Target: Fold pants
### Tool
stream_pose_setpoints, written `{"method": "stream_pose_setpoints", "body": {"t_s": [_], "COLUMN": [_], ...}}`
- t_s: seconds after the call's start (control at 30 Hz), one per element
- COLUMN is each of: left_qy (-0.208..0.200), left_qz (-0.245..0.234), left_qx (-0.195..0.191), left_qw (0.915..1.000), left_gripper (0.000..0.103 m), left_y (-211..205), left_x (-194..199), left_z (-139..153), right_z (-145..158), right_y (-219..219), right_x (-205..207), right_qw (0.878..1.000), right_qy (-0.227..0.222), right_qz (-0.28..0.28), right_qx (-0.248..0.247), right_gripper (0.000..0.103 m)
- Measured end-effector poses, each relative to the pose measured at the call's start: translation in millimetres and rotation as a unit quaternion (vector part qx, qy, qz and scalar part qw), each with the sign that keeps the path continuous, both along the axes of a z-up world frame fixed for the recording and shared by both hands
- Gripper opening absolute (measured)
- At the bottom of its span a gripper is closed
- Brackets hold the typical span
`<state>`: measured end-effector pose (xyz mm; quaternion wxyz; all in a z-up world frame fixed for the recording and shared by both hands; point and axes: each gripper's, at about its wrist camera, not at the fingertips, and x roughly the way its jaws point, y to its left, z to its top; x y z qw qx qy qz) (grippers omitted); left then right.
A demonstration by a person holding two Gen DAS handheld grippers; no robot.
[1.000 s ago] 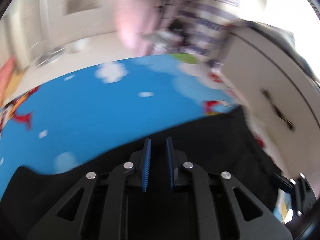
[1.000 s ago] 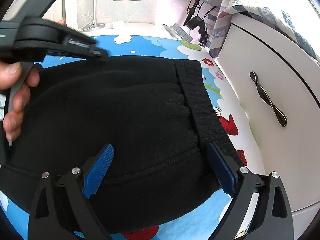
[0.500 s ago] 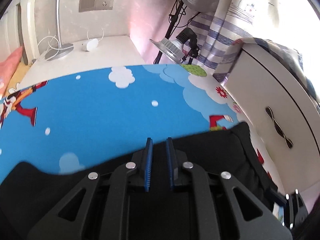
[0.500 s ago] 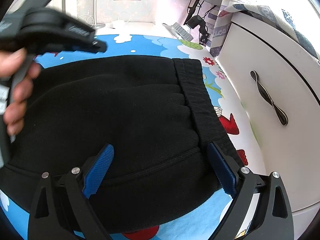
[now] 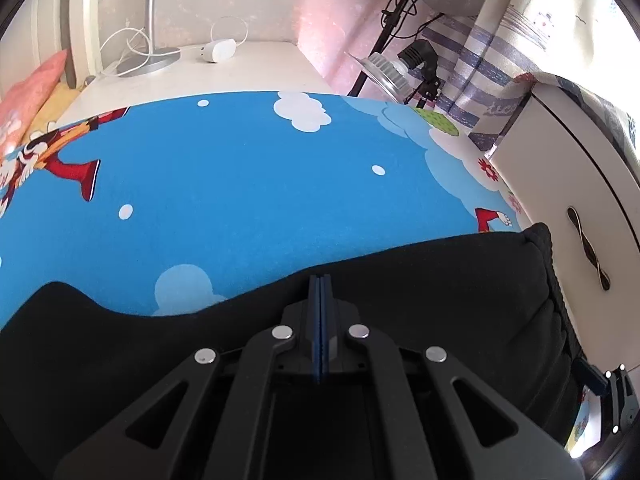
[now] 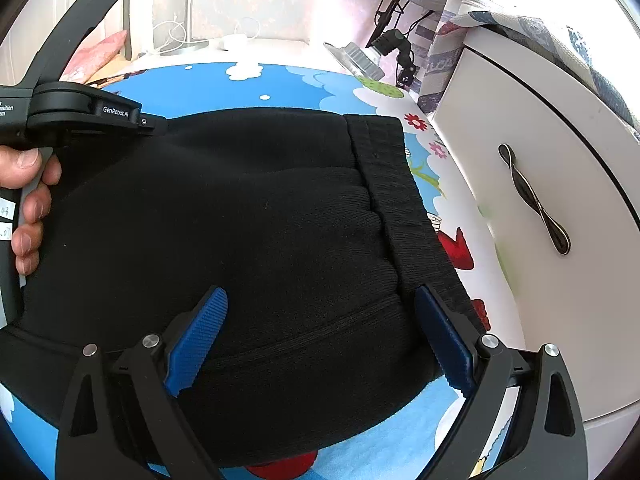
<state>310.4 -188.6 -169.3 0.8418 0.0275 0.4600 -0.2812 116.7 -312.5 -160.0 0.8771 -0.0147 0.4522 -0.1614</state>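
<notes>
While the left gripper (image 5: 320, 280) shuts, black pants (image 6: 260, 220) hide its tips.

Black pants (image 6: 256, 216) lie flat on a blue cartoon-print mat (image 5: 240, 184).

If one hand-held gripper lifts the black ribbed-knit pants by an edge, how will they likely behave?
The black ribbed-knit pants will probably drape limply: soft folds bunch beside the ribbed waistband. The thick-looking knit suggests moderate weight, so unheld parts would likely sag. Slipping seems unlikely, given the fabric's ribbed texture.
</notes>
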Motion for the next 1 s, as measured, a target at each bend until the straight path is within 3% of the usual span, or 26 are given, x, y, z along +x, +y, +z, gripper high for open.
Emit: {"method": "stream_pose_setpoints", "body": {"t_s": [0.23, 0.3, 0.37, 0.4, 0.43, 0.5, 0.57, 0.67, 0.87, 1.0], "left_qy": [0.004, -0.006, -0.032, -0.041, -0.043, -0.052, -0.068, -0.106, -0.094, -0.122], "left_qz": [0.015, 0.026, 0.067, 0.087, 0.08, 0.017, -0.06, -0.13, -0.14, -0.171], "left_qx": [-0.01, 0.007, 0.042, 0.04, 0.017, -0.007, 0.003, 0.044, 0.053, 0.072], "left_qw": [0.9998, 0.9996, 0.9964, 0.9946, 0.9957, 0.9985, 0.9959, 0.9849, 0.9842, 0.975], "left_gripper": [0.002, 0.002, 0.002, 0.003, 0.003, 0.004, 0.007, 0.01, 0.009, 0.008], "left_y": [13, 14, 20, 25, 26, 10, -21, -68, -106, -122], "left_x": [12, 15, 18, 19, 18, 4, -18, -45, -45, -63], "left_z": [1, 2, 7, 12, 19, 29, 33, 30, 24, 28], "right_z": [0, 0, 0, 0, 0, 0, 0, 1, 1, 0], "right_y": [0, 0, 1, 1, 1, 1, 2, 0, -3, -4], "right_x": [1, 1, 0, 1, 1, 1, 1, 3, 4, 4], "right_qw": [1.0, 1.0, 1.0, 1.0, 1.0, 1.0, 1.0, 1.0, 1.0, 1.0], "right_qy": [0.005, 0.006, 0.005, 0.006, 0.006, 0.006, 0.007, 0.012, 0.013, 0.012], "right_qz": [-0.001, -0.001, -0.002, -0.002, -0.002, -0.003, -0.004, -0.004, -0.001, -0.001], "right_qx": [-0.007, -0.008, -0.008, -0.01, -0.01, -0.012, -0.012, -0.01, -0.01, -0.01], "right_gripper": [0.091, 0.091, 0.091, 0.091, 0.091, 0.091, 0.091, 0.091, 0.092, 0.092]}}
